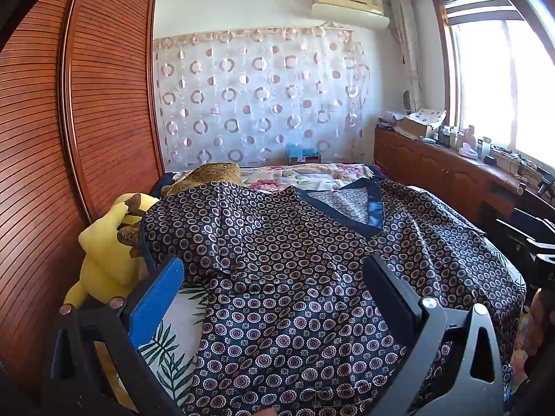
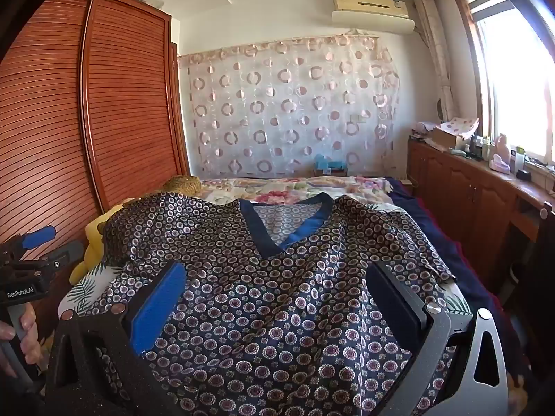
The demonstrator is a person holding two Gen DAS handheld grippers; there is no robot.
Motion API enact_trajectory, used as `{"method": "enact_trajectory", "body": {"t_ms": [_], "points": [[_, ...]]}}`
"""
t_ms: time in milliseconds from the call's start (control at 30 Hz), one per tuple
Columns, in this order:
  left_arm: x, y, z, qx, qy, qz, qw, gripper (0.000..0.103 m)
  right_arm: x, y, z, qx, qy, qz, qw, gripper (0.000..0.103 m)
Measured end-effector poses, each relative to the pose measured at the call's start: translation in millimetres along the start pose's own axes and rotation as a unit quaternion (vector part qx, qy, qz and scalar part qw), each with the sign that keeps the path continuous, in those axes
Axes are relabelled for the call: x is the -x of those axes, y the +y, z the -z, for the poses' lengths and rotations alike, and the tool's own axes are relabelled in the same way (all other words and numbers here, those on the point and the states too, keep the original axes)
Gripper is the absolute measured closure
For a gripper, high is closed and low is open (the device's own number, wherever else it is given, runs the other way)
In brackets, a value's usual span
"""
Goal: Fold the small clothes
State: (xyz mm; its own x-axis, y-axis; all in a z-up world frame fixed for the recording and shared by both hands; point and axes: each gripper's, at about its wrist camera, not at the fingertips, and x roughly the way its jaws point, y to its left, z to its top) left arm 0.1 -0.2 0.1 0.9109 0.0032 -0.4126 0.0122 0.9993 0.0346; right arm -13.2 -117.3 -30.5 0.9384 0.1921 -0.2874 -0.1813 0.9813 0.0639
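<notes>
A dark navy V-neck top (image 1: 295, 260) printed with small circles lies spread flat on the bed, its blue-trimmed collar (image 1: 350, 204) pointing away from me. My left gripper (image 1: 274, 277) hovers over the top's left half, jaws wide open with nothing pinched. In the right wrist view the same top (image 2: 277, 294) fills the foreground, collar (image 2: 288, 222) ahead. My right gripper (image 2: 277, 280) stands open above its lower middle, with only flat cloth under it. The left gripper's body and the hand holding it (image 2: 27, 277) show at the left edge of the right wrist view.
A yellow plush toy (image 1: 107, 253) sits at the bed's left edge against the louvred wardrobe (image 1: 69, 121). A floral quilt (image 1: 295, 175) and a gold pillow (image 1: 208, 175) lie behind the top. A cluttered wooden sideboard (image 1: 451, 170) runs under the window on the right.
</notes>
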Motion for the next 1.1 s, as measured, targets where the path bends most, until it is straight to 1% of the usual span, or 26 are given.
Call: {"method": "enact_trajectory", "body": {"t_ms": [167, 267, 1100], "points": [[0.9, -0.9, -0.1, 0.005, 0.0, 0.004, 1.0, 0.0, 0.0, -0.1, 0.0, 0.0, 0.003, 0.001, 1.0, 0.0], [0.0, 5.6, 0.9, 0.006, 0.0, 0.003, 1.0, 0.0, -0.8, -0.2, 0.0, 0.001, 0.004, 0.001, 1.0, 0.0], [2.3, 1.4, 0.0, 0.008, -0.002, 0.008, 0.9999, 0.0, 2.4, -2.0, -0.4, 0.003, 0.0, 0.001, 1.0, 0.0]]}}
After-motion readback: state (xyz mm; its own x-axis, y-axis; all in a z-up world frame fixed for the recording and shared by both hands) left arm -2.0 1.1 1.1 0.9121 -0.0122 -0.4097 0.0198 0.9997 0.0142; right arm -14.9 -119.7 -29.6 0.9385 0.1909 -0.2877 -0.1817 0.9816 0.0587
